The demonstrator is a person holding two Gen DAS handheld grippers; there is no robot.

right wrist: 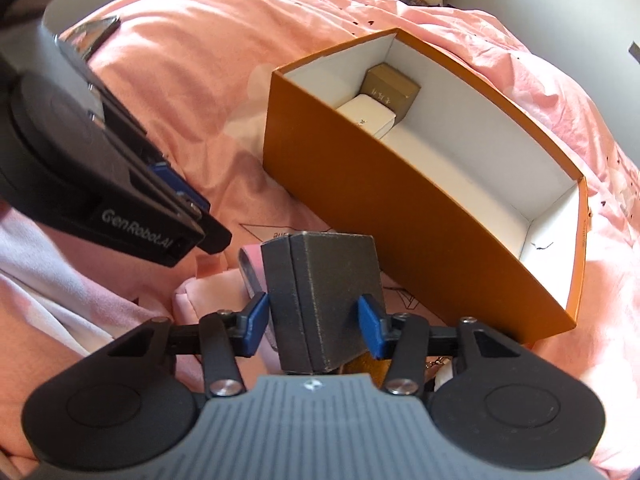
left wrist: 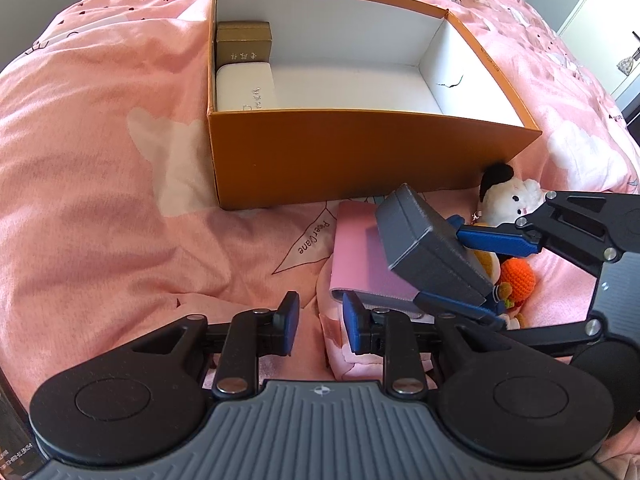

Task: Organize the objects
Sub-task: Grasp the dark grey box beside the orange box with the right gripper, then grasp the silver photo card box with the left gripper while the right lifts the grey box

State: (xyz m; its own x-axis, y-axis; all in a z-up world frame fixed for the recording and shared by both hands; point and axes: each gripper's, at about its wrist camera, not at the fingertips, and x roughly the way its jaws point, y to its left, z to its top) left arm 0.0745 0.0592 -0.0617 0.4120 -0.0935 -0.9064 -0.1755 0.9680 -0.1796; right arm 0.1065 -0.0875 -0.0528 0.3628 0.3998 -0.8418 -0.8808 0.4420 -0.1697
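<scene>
An open orange box [left wrist: 344, 156] [right wrist: 360, 200] lies on the pink bedspread. Inside at its left end are a gold case [left wrist: 245, 40] [right wrist: 390, 88] and a white case [left wrist: 246, 86] [right wrist: 368, 118]. My right gripper [right wrist: 314, 320] [left wrist: 460, 264] is shut on a dark grey box [right wrist: 320, 300] [left wrist: 428, 252] and holds it tilted, just above a pink case [left wrist: 360, 256] [right wrist: 250, 264] lying in front of the orange box. My left gripper [left wrist: 319, 322] is open and empty, just left of the pink case; its body shows in the right wrist view [right wrist: 132, 216].
A white plush toy [left wrist: 512, 196] and an orange crocheted toy [left wrist: 518, 276] lie right of the pink case, near the orange box's corner. The rumpled bedspread [left wrist: 100, 200] spreads to the left. A wall and cabinet stand at the far right.
</scene>
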